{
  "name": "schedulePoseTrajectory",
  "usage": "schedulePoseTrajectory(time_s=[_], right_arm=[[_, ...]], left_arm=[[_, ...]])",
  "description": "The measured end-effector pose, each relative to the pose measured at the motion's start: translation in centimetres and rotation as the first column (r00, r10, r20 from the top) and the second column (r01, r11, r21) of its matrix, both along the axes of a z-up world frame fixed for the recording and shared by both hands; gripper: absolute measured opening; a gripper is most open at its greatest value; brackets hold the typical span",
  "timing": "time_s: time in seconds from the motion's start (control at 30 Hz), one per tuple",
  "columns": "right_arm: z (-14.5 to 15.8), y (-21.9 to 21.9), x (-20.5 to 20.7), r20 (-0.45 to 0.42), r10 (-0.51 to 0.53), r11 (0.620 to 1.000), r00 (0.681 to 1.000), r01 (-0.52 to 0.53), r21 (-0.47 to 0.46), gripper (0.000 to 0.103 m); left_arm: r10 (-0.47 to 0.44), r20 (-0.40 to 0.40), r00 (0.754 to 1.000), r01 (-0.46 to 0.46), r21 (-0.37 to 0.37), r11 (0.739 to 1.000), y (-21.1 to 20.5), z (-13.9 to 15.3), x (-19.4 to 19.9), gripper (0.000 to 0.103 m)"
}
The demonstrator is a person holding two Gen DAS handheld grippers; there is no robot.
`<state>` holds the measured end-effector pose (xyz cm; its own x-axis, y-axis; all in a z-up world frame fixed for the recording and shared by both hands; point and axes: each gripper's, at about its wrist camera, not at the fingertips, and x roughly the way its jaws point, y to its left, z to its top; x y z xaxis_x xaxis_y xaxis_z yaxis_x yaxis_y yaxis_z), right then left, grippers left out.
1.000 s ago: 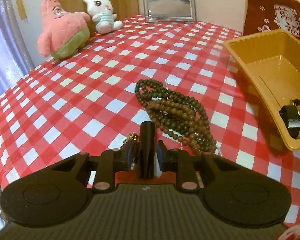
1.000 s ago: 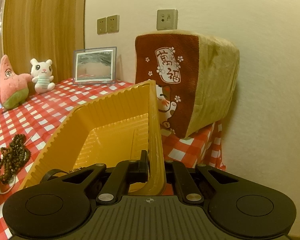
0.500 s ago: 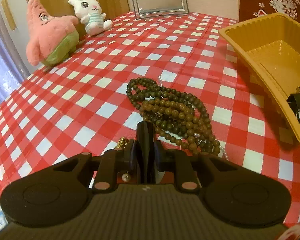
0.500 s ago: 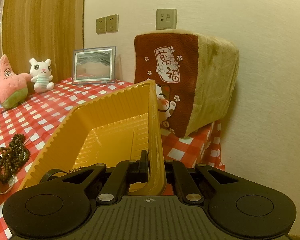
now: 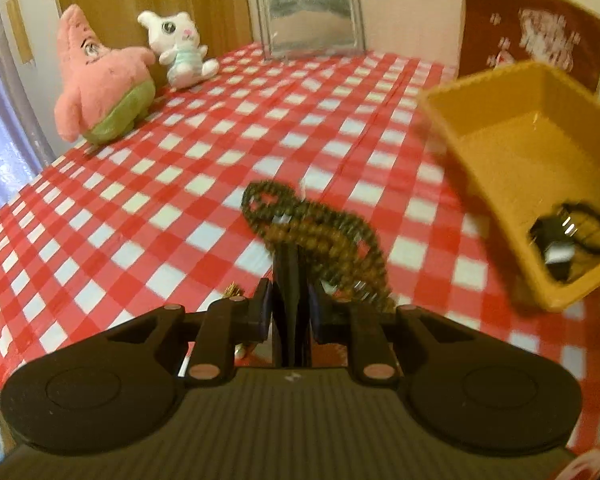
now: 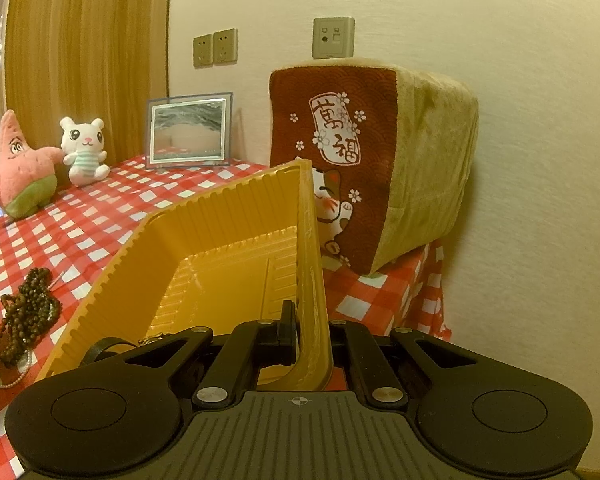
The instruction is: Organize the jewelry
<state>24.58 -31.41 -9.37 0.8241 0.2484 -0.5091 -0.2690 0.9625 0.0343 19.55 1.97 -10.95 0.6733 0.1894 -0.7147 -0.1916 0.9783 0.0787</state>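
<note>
My left gripper (image 5: 290, 256) is shut, its tips at the near edge of a heap of brown bead necklaces (image 5: 320, 236) on the red checked cloth; whether it pinches a strand is hidden. A small gold piece (image 5: 232, 290) hangs by its left finger. My right gripper (image 6: 306, 320) is shut on the right wall of the yellow tray (image 6: 236, 216), which is tilted up. The tray (image 5: 512, 152) holds a black watch (image 5: 572, 236). The beads (image 6: 24, 316) and a pearl strand (image 6: 12, 376) lie left of the tray.
A pink star plush (image 5: 100, 96), a white bunny plush (image 5: 176, 56) and a framed picture (image 5: 312, 20) stand at the table's far side. A bread-shaped cushion (image 6: 372, 168) sits against the wall behind the tray.
My left gripper has pushed forward to the bead heap and the view has lifted. The tray now looks raised and tilted in the left view. The right gripper keeps its hold.
</note>
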Motion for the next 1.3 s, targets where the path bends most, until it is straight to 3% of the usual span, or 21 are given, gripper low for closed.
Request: schedulePoseTrajectory(time_s=[0.27, 0.67, 1.03, 1.3], right_arm=[[0.0, 0.0, 0.0, 0.000, 0.001, 1.000, 1.000, -0.001, 0.000, 0.005], [0.1, 0.1, -0.1, 0.003, 0.008, 1.000, 1.000, -0.008, 0.001, 0.005], [0.1, 0.1, 0.0, 0.002, 0.007, 1.000, 1.000, -0.007, 0.001, 0.005], [0.1, 0.0, 0.3, -0.004, 0.010, 1.000, 1.000, -0.010, 0.000, 0.005]], left_arm=[[-0.136, 0.101, 0.986, 0.145, -0.091, 0.985, -3.8, 3.3, 2.4, 0.017], [-0.305, 0.102, 0.947, 0.318, -0.156, 0.935, -10.3, 1.9, 8.7, 0.017], [-0.300, 0.050, 0.953, 0.304, -0.173, 0.937, -10.8, -0.2, 10.1, 0.018], [-0.188, 0.094, 0.978, 0.204, -0.209, 0.956, -7.2, 2.0, 7.4, 0.020]])
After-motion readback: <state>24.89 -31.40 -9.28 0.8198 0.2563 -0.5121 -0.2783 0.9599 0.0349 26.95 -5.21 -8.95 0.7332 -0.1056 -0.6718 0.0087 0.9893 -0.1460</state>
